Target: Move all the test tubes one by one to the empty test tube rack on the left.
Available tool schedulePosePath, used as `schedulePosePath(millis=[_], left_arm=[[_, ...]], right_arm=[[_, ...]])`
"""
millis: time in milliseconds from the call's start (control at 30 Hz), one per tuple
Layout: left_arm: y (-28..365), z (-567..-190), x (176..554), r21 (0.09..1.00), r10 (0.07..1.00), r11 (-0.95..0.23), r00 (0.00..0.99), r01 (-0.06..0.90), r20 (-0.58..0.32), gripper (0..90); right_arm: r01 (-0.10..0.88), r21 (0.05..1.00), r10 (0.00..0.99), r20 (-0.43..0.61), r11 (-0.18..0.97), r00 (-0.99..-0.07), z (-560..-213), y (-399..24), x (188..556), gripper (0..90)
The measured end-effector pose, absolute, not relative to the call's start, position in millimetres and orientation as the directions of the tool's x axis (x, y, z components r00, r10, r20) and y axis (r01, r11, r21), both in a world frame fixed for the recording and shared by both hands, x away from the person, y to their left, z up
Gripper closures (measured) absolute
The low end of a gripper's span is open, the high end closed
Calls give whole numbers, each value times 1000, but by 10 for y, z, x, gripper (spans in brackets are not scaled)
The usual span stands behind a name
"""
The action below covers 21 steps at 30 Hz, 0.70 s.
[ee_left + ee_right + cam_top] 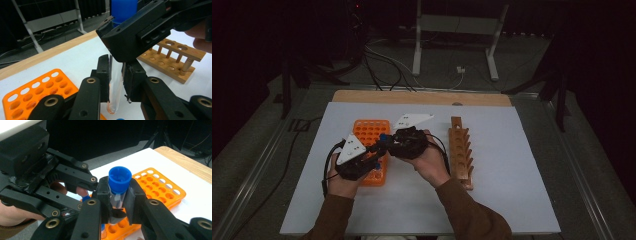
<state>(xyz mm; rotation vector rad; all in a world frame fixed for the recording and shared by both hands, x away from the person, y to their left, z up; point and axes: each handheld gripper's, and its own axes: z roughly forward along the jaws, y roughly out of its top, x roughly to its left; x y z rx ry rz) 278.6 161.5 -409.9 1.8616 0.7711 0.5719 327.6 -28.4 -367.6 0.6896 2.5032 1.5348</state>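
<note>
Table [512,200] under a pale sheet fills the middle of the high view, and you work at its centre, forearms coming up from the bottom edge. Left of centre sits the orange rack [371,135], its grid of holes partly under your hands; in it, at the bottom of the right gripper view, another blue-capped tube [86,199] stands behind the jaws. Right of centre lies the wooden rack [460,152], well apart from the orange one, likely the other station for tubes.

Your two grippers meet in the middle of the frame, above the near end of the orange rack, because both are on one tube [115,85]. It looks like a hand-over, or a hold for twisting off the cap.

The right gripper [117,202] pinches the tube just below its blue cap [120,179], jaws drawn in tight on the clear wall. The left gripper [116,82] clamps the lower body, pads pressed to either side, the rounded tip with a trace of pinkish liquid hanging free below them in the lower middle of the left gripper view.
</note>
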Motion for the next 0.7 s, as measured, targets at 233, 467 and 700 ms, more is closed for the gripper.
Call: schedulePosePath(millis=[233,467,700], left_arm=[[1662,-4078,2816,927,747,-275,663,255,39,774],[1842,-4032,2839,941,787,-225,617,253,22,773],[2088,-3997,2832,950,820,-187,572,251,11,773]], right_arm=[[321,875,444,141,361,-885,-3666,-336,3302,382],[346,877,493,149,335,-857,-3666,-537,3363,201],[368,877,546,153,308,-824,-3737,-780,3428,166]])
